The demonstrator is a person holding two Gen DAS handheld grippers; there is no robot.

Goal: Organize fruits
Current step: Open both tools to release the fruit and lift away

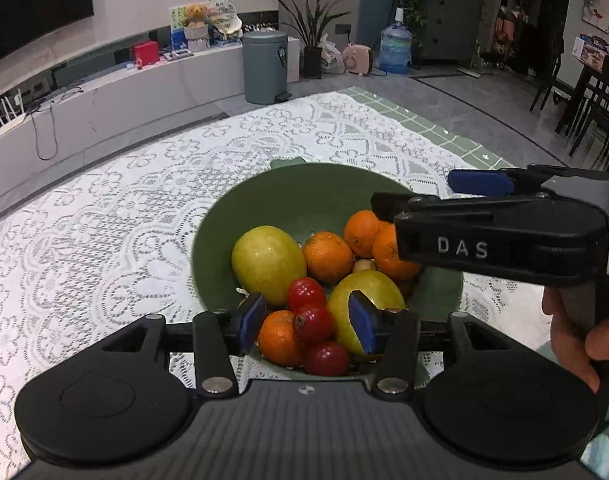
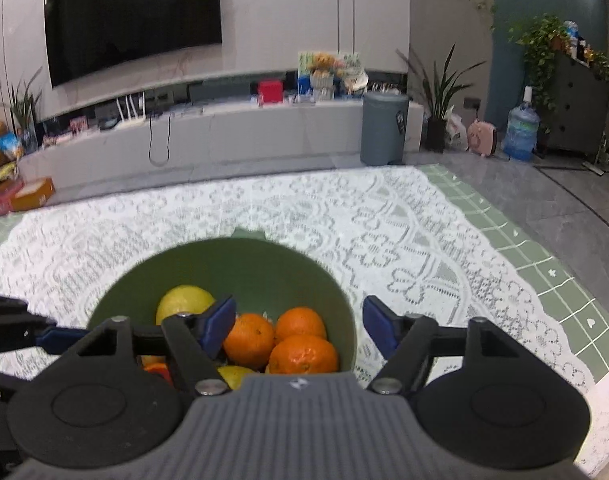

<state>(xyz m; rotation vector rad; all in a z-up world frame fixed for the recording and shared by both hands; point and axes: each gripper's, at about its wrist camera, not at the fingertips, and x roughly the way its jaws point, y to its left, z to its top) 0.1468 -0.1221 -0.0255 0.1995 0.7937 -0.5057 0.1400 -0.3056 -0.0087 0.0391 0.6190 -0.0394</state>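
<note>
The fruits (image 1: 304, 280) are contained in the green bowl (image 1: 288, 196). Both the left gripper (image 1: 306, 322) and right gripper (image 2: 298, 330) are held spread above them, nothing gripped.

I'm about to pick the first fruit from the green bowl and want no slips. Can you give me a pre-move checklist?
1. Left tongs open: ok.
2. Right tongs open: ok.
3. Both empty: ok.
4. Green bowl upright on the lace cloth: ok.
5. Right tongs' path clear: not ok, their right pad hangs outside the rim.
6. Place to put sorted fruit: cannot tell, none shows.
</note>
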